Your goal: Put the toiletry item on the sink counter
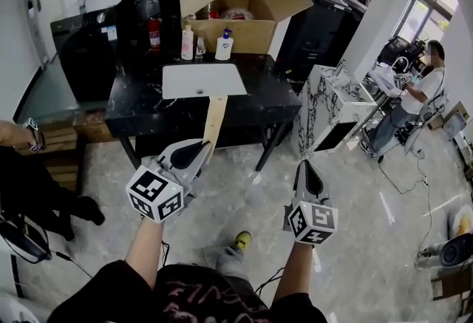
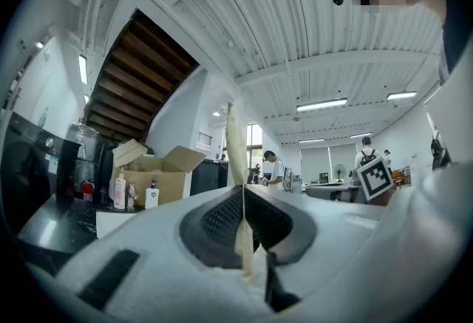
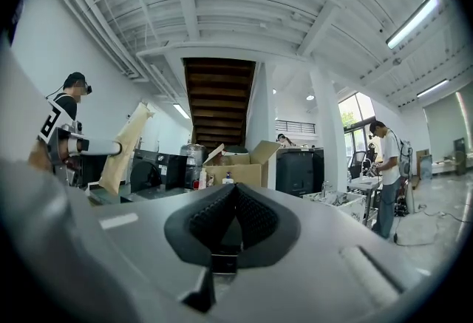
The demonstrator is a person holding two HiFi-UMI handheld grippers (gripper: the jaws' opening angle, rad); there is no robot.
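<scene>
**Left gripper** (image 1: 199, 152), nearest the viewer: its fingers (image 2: 214, 219) are closed on the near end of the toiletry item (image 1: 216, 119). The item is a long, flat, pale tan strip with a matte surface, and its exact kind cannot be told. It is held in the air, short of the dark bench (image 1: 259, 96). Its long axis runs from the fingers straight ahead, and the free end is pointed at the white sink (image 1: 194, 82). The left gripper is thus judged to be the carrier. **Right gripper** (image 1: 306, 169): held apart to the right, with its fingers closed together on nothing. **Background:** bottles (image 1: 188, 43) and an open cardboard box (image 1: 251, 22) are seen behind the sink.
</scene>
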